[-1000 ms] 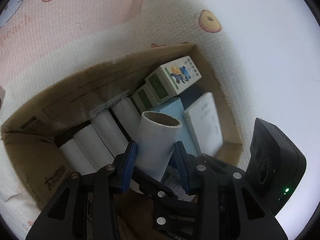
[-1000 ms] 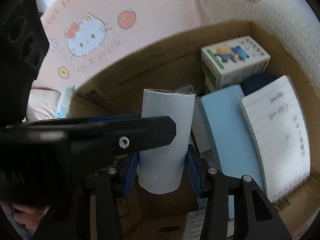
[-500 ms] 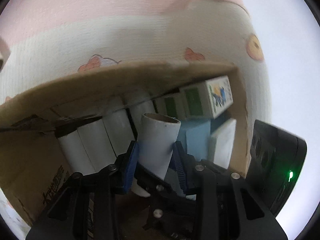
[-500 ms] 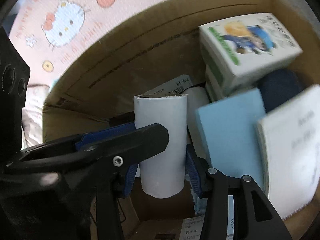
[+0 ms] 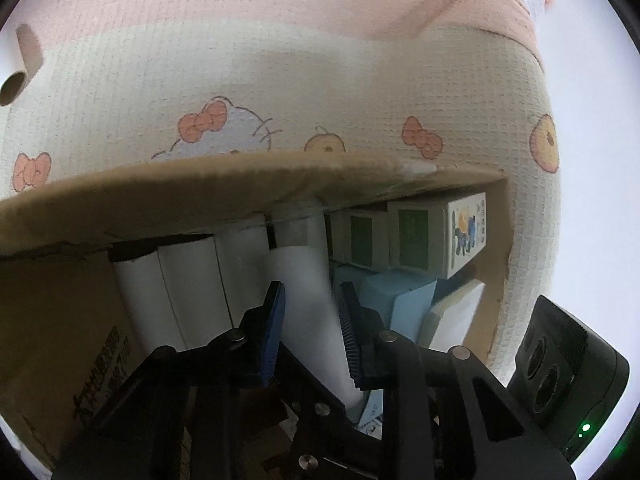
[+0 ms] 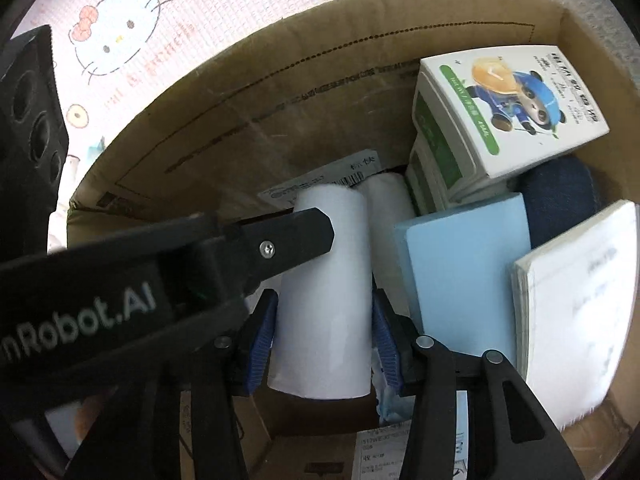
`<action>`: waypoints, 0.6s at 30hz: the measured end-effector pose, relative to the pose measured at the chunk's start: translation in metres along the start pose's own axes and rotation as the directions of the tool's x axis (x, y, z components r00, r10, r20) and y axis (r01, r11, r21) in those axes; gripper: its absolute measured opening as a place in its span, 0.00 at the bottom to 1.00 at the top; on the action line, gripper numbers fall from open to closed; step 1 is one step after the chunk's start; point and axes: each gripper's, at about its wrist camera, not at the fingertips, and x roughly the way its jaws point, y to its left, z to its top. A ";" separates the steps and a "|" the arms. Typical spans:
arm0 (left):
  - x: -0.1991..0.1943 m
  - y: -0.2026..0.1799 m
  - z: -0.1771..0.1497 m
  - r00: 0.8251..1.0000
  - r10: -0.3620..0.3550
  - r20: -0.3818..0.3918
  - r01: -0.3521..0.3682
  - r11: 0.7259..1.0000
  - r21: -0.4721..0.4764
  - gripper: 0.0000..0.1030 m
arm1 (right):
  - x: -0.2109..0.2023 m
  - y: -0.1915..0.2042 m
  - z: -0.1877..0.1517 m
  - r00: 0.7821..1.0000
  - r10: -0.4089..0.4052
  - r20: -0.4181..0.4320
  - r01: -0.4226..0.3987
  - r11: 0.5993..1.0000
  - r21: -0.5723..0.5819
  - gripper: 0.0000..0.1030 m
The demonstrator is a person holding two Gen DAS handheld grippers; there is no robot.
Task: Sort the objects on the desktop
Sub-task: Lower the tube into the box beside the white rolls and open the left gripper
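Right claw point(image 6: 324, 332) grips white paper tube point(image 6: 324, 300) inside cardboard box point(image 6: 280, 128). Left claw point(image 5: 310, 332) closing on same tube point(image 5: 308, 320). Blue pad point(image 6: 464, 280) just right of the claw.

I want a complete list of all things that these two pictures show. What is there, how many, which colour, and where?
cardboard box: one, brown, on the cloth
held tube: one, white, inside the box
other tubes: at least three, white, left side of the box
cartons: at least two, white and green, stacked in the box's far corner
pad: one, light blue, beside the held tube
notebook: one, white, leaning on the pad
dark item: one, navy, behind the pad
brown tube: one, on the cloth
cloth: one, pink and cream
right claw: grips the held tube
left claw: jaws closing, the held tube between them
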 end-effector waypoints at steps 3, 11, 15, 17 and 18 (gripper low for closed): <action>-0.008 0.003 -0.007 0.999 0.009 -0.037 -0.010 1.000 -0.016 0.29 | 0.001 -0.002 0.000 1.000 0.011 0.007 -0.011 1.000 -0.014 0.42; -0.037 -0.005 -0.018 0.997 0.061 -0.042 -0.058 0.995 0.082 0.30 | -0.015 0.007 0.001 0.997 -0.068 0.039 0.071 0.995 -0.073 0.40; -0.048 -0.021 -0.027 0.988 0.152 -0.012 -0.145 0.962 0.232 0.35 | -0.043 0.007 -0.008 0.997 0.007 0.078 -0.001 0.997 -0.071 0.41; -0.051 -0.023 -0.029 0.990 0.144 -0.008 -0.137 0.953 0.272 0.35 | -0.051 0.004 -0.014 0.996 0.031 0.086 -0.026 0.998 -0.064 0.41; -0.054 -0.024 -0.031 0.991 0.134 -0.008 -0.127 0.951 0.283 0.34 | -0.052 0.003 -0.016 0.996 0.042 0.085 -0.037 0.998 -0.058 0.41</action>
